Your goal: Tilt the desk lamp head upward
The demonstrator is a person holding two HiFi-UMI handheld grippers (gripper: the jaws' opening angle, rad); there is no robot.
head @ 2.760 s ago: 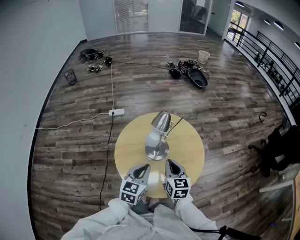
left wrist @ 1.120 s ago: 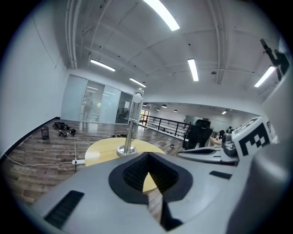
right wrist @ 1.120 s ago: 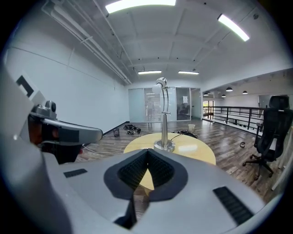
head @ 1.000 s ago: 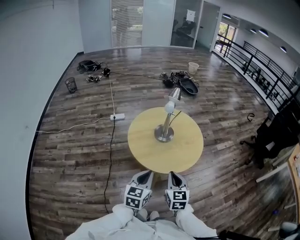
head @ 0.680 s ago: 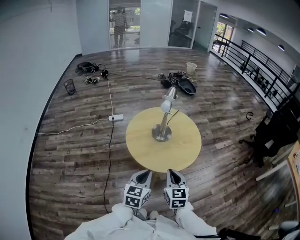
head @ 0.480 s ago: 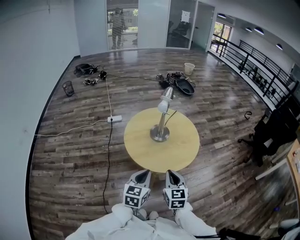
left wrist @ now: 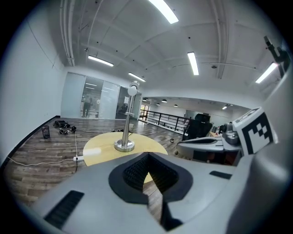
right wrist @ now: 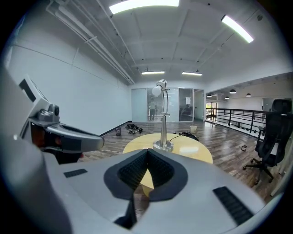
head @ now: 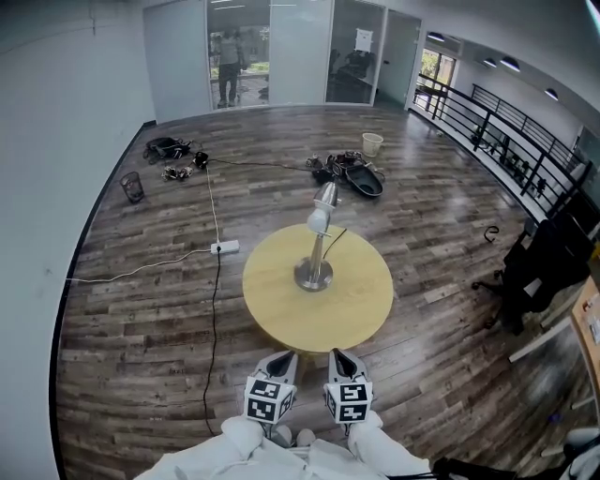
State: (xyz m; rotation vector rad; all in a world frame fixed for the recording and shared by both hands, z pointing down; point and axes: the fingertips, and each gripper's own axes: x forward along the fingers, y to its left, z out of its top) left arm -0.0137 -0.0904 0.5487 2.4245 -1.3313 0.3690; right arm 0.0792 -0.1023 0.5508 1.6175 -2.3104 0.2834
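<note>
Short of the round table (head: 361, 314), the left gripper (head: 283, 357) and right gripper (head: 338, 355) hung side by side, jaws pressed together and empty, well apart from the desk lamp (head: 314, 251) upright at the table's middle, a power strip (head: 224, 247) lying on the floor beyond

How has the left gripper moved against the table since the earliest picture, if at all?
Yes, back toward the person: the left gripper was over the table near the lamp, now short of its near edge.

Bright even ceiling-strip light (right wrist: 144, 4), floor glare, strong fisheye edges.
</note>
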